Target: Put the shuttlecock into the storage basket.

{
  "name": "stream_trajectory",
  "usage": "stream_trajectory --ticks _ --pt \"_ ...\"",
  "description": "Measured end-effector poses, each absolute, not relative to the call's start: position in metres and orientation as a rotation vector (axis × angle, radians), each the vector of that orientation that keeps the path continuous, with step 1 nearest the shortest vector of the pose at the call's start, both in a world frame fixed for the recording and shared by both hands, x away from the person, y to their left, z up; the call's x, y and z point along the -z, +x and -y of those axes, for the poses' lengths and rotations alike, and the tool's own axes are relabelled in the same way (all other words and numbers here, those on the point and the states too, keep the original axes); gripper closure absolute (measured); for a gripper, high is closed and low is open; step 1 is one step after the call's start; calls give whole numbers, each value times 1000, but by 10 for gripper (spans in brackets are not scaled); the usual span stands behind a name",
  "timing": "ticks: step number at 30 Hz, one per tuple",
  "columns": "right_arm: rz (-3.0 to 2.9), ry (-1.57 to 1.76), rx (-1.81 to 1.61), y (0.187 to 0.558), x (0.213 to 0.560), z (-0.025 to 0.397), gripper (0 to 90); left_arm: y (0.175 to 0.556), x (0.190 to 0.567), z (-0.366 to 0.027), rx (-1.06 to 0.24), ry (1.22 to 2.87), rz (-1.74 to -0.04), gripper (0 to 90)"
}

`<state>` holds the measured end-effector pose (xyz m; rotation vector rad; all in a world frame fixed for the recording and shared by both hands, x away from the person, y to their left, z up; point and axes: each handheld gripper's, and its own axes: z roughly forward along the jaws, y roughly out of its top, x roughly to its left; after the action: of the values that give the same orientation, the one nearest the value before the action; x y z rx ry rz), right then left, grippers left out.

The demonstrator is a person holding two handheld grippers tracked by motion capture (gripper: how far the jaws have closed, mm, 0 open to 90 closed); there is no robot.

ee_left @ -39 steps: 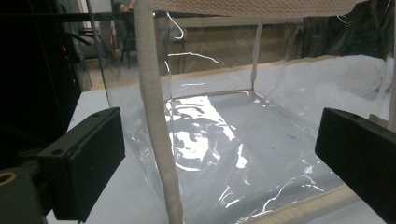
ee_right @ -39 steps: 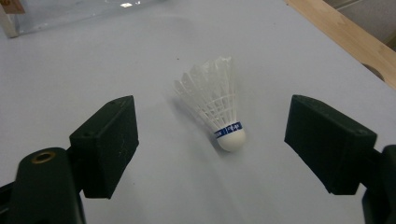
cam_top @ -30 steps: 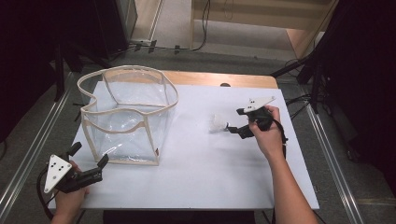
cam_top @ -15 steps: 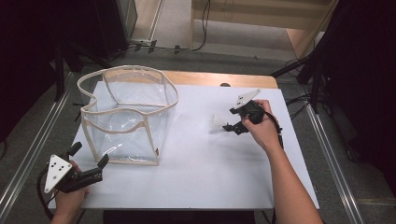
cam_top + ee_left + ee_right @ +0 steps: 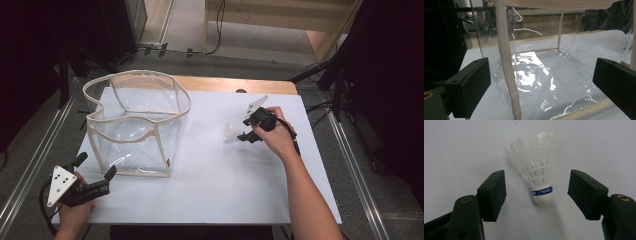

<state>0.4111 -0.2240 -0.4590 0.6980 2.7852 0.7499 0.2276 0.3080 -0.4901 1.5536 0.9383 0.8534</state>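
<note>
High view: shuttlecock [image 5: 231,133] faint, barely distinct against white table [image 5: 210,185].

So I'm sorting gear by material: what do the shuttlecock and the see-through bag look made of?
Shuttlecock: white, slightly translucent skirt, feather or plastic, hard to tell; smooth matte white cap with a blue band. See-through bag: clear glossy plastic film, going by the glare and creases, edged with beige woven fabric tape.
</note>
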Motion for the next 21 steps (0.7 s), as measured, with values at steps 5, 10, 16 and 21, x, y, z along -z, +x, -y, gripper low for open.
stream_trajectory --ticks 5,10,16,21 --pt "-2809 720 -701 415 465 224 325 228 490 -308 -853 1553 -938 23" --pt "-2827 709 -651 419 470 222 341 228 490 -308 -855 1553 -938 23" --pt "-2828 729 -578 421 473 220 366 228 490 -308 -856 1551 -937 23" --pt "-2844 737 -541 426 477 221 405 227 490 -308 -855 1552 -934 23"
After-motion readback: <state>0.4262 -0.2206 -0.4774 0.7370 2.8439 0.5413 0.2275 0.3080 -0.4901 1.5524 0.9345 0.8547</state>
